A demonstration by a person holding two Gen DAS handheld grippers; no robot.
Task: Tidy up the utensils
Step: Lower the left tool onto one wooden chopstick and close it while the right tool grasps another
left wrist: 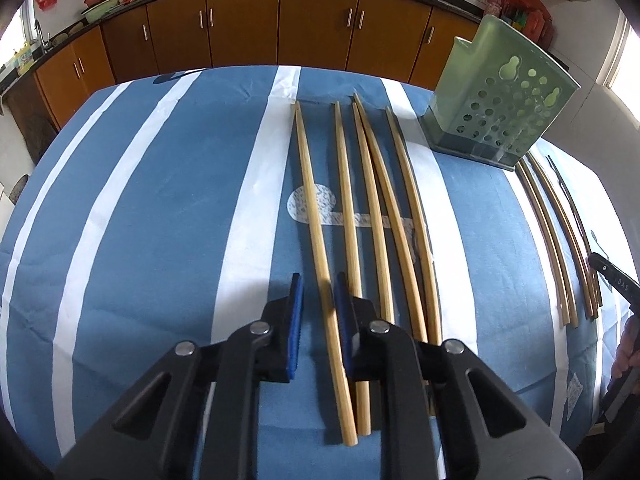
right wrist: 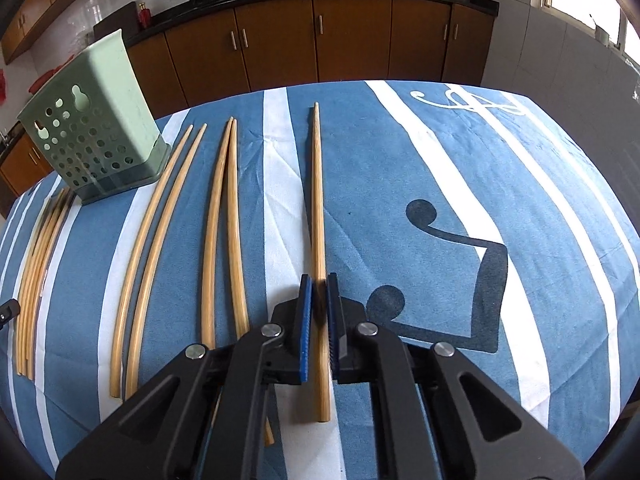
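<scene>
Several long bamboo chopsticks lie on a blue-and-white striped tablecloth. In the left wrist view my left gripper [left wrist: 319, 284] is open, its blue pads either side of the leftmost chopstick [left wrist: 316, 216], not touching it. In the right wrist view my right gripper [right wrist: 319, 284] is shut on the rightmost chopstick [right wrist: 318, 200], which runs between its blue pads; the stick looks level with the cloth. A green perforated utensil holder [left wrist: 496, 96] stands upright between the two chopstick groups; it also shows in the right wrist view [right wrist: 94, 128].
More chopsticks lie right of the holder [left wrist: 560, 240], and at the left in the right wrist view [right wrist: 36, 272]. The right gripper's tip shows at the far right edge [left wrist: 612, 280]. Brown kitchen cabinets [left wrist: 280, 20] stand beyond the table's far edge.
</scene>
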